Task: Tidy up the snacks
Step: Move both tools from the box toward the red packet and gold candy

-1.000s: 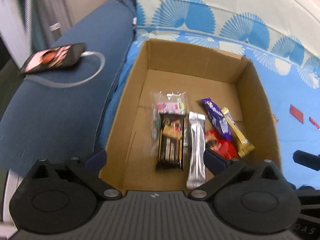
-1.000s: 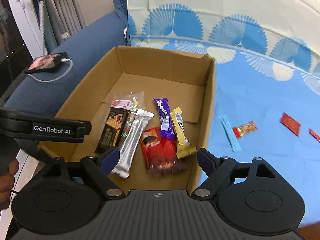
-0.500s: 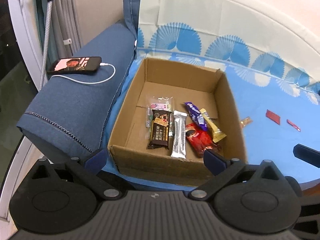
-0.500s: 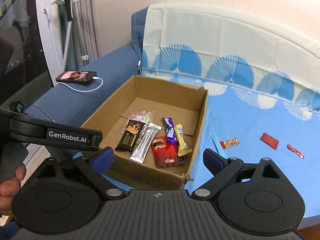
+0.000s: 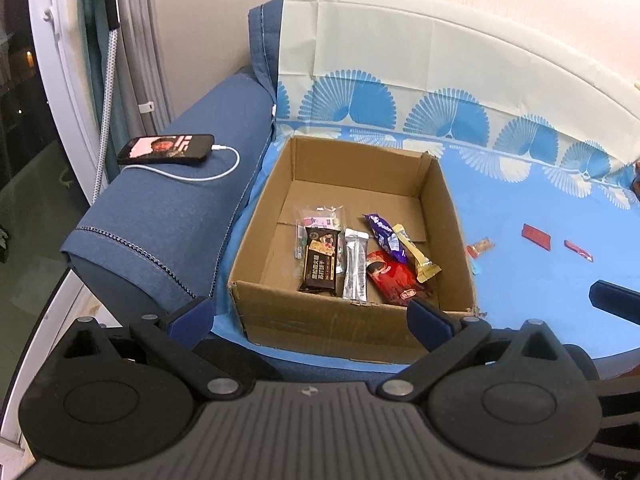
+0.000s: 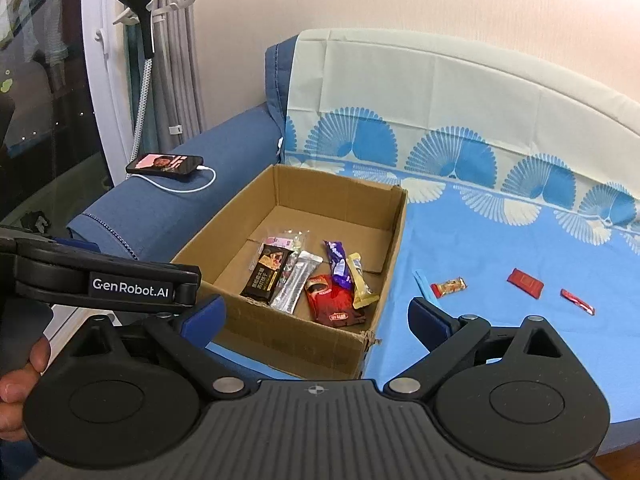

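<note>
An open cardboard box (image 5: 352, 324) (image 6: 288, 344) sits on the blue sheet by the sofa arm. Inside lie several snacks: a dark bar (image 5: 319, 266), a silver stick (image 5: 355, 270), a red packet (image 5: 394, 278) (image 6: 335, 300), a purple bar (image 5: 384, 236) and a gold bar (image 5: 416, 254). Outside on the sheet lie a small orange candy (image 6: 450, 286), a light blue stick (image 6: 424, 284) and two red packets (image 6: 525, 283) (image 6: 577, 301). My left gripper (image 5: 310, 314) is open and empty, held back in front of the box. My right gripper (image 6: 316, 314) is open and empty, also in front of the box.
A phone (image 5: 167, 149) on a white charging cable (image 5: 208, 174) lies on the blue sofa arm (image 5: 168, 216). A garment steamer on a hose (image 6: 142, 20) stands by the glass door at left. The sofa back is draped with a patterned cloth (image 6: 460, 120).
Both grippers have pulled back and up from the box, so the box looks smaller and the room shows. The snacks have not moved.
</note>
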Motion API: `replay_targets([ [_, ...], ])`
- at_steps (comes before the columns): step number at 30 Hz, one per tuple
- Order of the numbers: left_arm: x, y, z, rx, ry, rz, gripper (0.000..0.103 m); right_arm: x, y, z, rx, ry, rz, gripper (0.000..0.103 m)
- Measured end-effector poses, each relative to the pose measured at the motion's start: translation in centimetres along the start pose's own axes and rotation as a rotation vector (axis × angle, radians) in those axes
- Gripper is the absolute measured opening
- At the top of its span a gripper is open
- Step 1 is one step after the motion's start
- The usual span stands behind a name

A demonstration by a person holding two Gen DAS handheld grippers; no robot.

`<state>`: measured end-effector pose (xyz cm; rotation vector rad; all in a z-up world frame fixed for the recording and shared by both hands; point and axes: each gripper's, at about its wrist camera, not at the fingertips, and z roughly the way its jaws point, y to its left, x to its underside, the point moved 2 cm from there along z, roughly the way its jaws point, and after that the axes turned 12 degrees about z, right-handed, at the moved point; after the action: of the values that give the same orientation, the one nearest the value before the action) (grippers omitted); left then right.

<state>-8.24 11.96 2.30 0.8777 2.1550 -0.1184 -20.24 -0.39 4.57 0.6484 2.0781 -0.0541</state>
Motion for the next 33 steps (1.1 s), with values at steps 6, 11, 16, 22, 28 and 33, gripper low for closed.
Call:
replay_targets([
  [6, 0.0, 0.0, -0.2, 0.0, -0.004, 0.0, 0.103, 0.2, 0.3, -0.4, 0.005, -0.008, -0.005, 0.098],
  [11, 0.0, 0.1, -0.1, 0.001, 0.0, 0.001, 0.103, 0.2, 0.3, -0.4, 0.005, -0.005, -0.005, 0.098],
  [16, -0.1, 0.1, 0.1, -0.001, 0.005, 0.003, 0.103, 0.0, 0.2, -0.2, 0.002, -0.001, -0.004, 0.099],
  [22, -0.7, -0.6, 0.7, 0.002, 0.017, 0.026, 0.103, -0.1, -1.0, 0.3, 0.01, -0.001, 0.039, 0.099],
  [28, -2.2, -2.6, 2.0, 0.01, 0.043, 0.073, 0.103, -0.3, -3.3, 1.1, 0.013, 0.007, 0.1, 0.099],
  [33, -4.6, -5.3, 3.6, 0.048, 0.057, 0.145, 0.103, -0.9, -7.6, 1.7, 0.078, -0.033, 0.153, 0.1],
])
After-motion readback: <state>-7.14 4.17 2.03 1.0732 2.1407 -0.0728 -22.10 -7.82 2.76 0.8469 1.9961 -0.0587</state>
